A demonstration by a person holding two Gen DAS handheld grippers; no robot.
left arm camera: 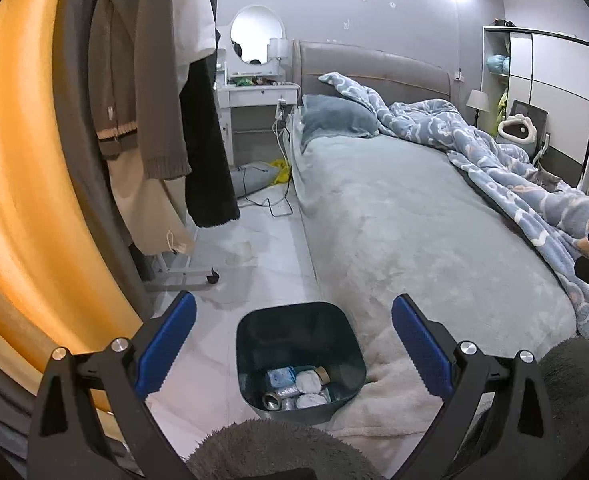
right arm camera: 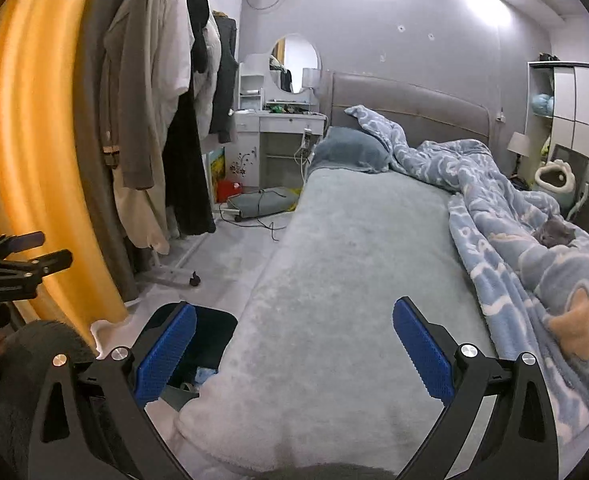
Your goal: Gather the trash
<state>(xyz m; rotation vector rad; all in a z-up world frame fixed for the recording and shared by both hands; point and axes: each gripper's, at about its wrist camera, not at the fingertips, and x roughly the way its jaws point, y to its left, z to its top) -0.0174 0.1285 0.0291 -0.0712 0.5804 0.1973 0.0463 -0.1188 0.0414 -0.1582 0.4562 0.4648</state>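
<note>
The bin (left arm camera: 300, 360) sits on the floor by the near left side of the bed (left arm camera: 394, 220), with trash (left arm camera: 294, 390) inside. The left claw (left arm camera: 294, 348) hangs right above it, wide open and empty. The right claw (right arm camera: 294, 352), also open and empty, is over the bed, so the bin (right arm camera: 210, 344) lies to its left.

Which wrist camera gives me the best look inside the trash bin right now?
The left wrist view. The trash bin sits whole between the open jaws, its contents visible: wrappers, wads and a can end. In the right wrist view the bin is mostly hidden behind a blue pad and the bed edge.
</note>
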